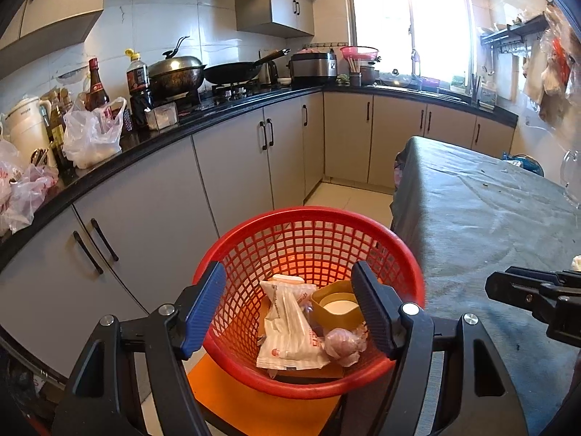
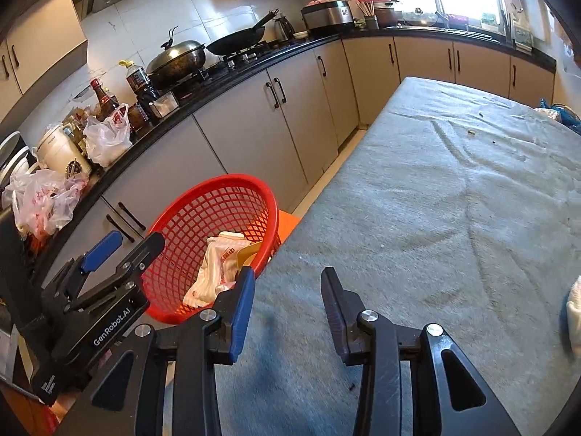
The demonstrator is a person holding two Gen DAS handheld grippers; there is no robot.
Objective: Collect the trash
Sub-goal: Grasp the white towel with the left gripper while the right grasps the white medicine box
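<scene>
Beside the cloth-covered table (image 2: pixel 454 218), a red mesh basket (image 1: pixel 308 239) sits on an orange stool (image 1: pixel 232 399), close to the grey cabinet doors (image 1: pixel 232 167). Inside the basket lie a white printed wrapper (image 1: pixel 290 327), a tan cup with a white inside (image 1: pixel 337 307) and a crumpled pinkish wad (image 1: pixel 343 345), all bunched toward the near side. The left gripper (image 1: pixel 290 305) hangs just above the basket's near rim, its blue-padded jaws spread wide with nothing between them. The right gripper (image 2: pixel 287 301) hovers over the near part of the table, jaws apart and empty, only grey cloth below them. A pale crumpled thing (image 2: pixel 573 312) lies at the table's right edge, cut off by the frame. Small crumbs (image 2: pixel 472 131) dot the far end of the cloth. Along the black countertop (image 1: pixel 218 120) stand plastic bags (image 1: pixel 94 134), sauce bottles (image 1: pixel 98 87), a lidded wok (image 1: pixel 176 72) and a black pan (image 1: pixel 234 72).
</scene>
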